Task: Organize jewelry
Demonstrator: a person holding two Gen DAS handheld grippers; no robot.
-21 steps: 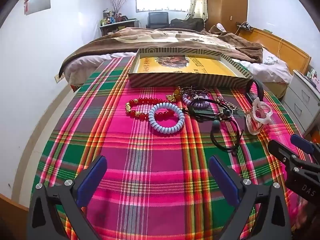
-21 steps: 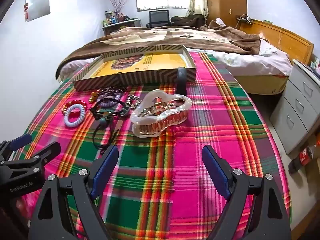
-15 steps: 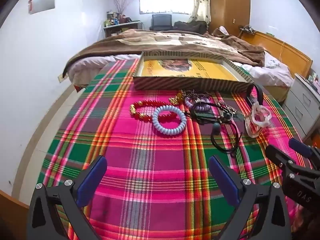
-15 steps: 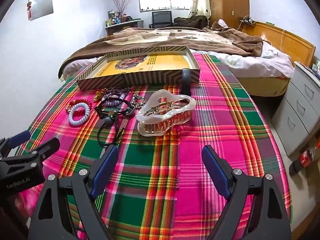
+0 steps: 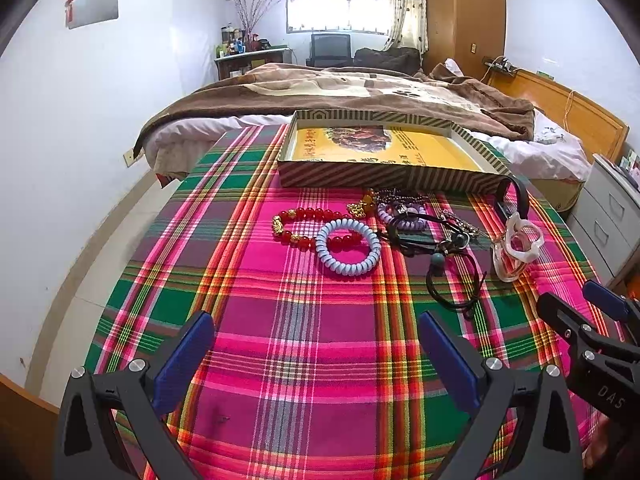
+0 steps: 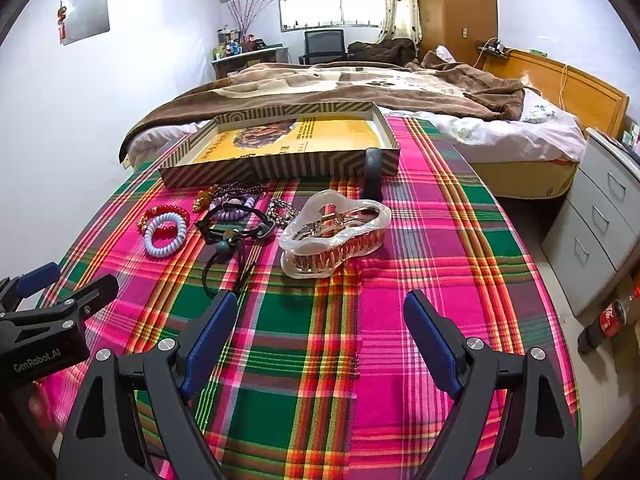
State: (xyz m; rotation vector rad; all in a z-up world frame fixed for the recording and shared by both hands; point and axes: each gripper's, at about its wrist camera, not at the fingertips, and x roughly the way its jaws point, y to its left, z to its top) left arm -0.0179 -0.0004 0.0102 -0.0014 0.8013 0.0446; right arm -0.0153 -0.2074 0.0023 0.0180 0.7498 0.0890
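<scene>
Jewelry lies on a plaid cloth before a shallow striped box (image 5: 384, 178) (image 6: 280, 166) with a yellow floor. A pale blue coil band (image 5: 347, 246) (image 6: 165, 234) overlaps a red bead bracelet (image 5: 308, 224) (image 6: 160, 212). Right of them are a purple coil band (image 5: 402, 216) (image 6: 232, 204), black cords (image 5: 452, 276) (image 6: 224, 268), a translucent claw clip (image 5: 516, 246) (image 6: 334, 236) and a black headband (image 5: 514, 196) (image 6: 373, 176). My left gripper (image 5: 316, 356) is open and empty, short of the blue band. My right gripper (image 6: 316, 334) is open and empty, short of the clip.
The plaid cloth (image 5: 304, 344) covers the table. A bed with a brown blanket (image 5: 340, 88) lies behind the box. Grey drawers (image 6: 600, 220) stand at the right, with a cola bottle (image 6: 608, 316) on the floor. The white wall is close on the left.
Both grippers have drawn back and tilted up slightly, so the jewelry and box sit a little farther off in view. Both stay open. Nothing on the cloth has moved.
</scene>
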